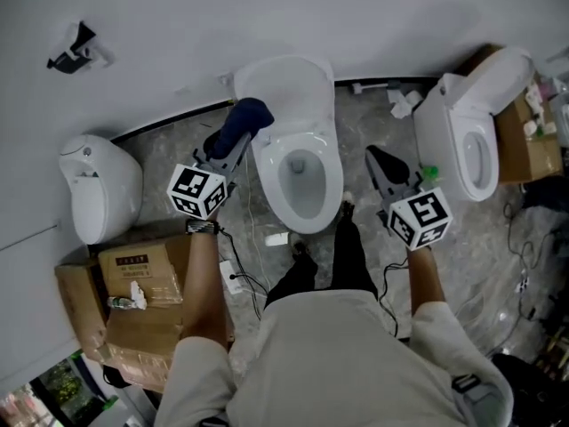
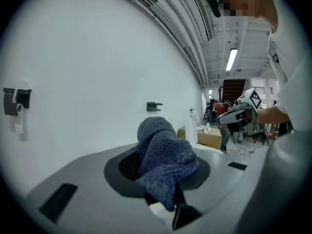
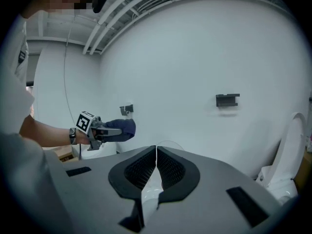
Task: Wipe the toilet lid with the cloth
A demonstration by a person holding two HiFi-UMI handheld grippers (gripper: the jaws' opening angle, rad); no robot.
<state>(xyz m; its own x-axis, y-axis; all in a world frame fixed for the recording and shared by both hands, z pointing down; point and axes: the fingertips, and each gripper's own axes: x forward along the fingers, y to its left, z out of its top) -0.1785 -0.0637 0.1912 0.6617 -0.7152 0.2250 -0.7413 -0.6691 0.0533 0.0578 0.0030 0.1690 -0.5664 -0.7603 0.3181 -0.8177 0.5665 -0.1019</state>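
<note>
Grey stone floor and white wall surround the toilet. In the head view its lid (image 1: 289, 87) stands raised against the wall, with the bowl (image 1: 300, 185) open below. The left gripper (image 1: 229, 149) carries the cloth (image 1: 247, 116) just beside the lid's left edge.

In the left gripper view the jaws pinch the bunched cloth by its lower part only. Hard rubbing may, I think, pull it out and drop it into the bowl.

In the right gripper view the jaws are together and empty, so nothing steadies the lid if it tips forward.

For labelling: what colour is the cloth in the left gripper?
Dark blue cloth, clearest in left gripper view.
</note>
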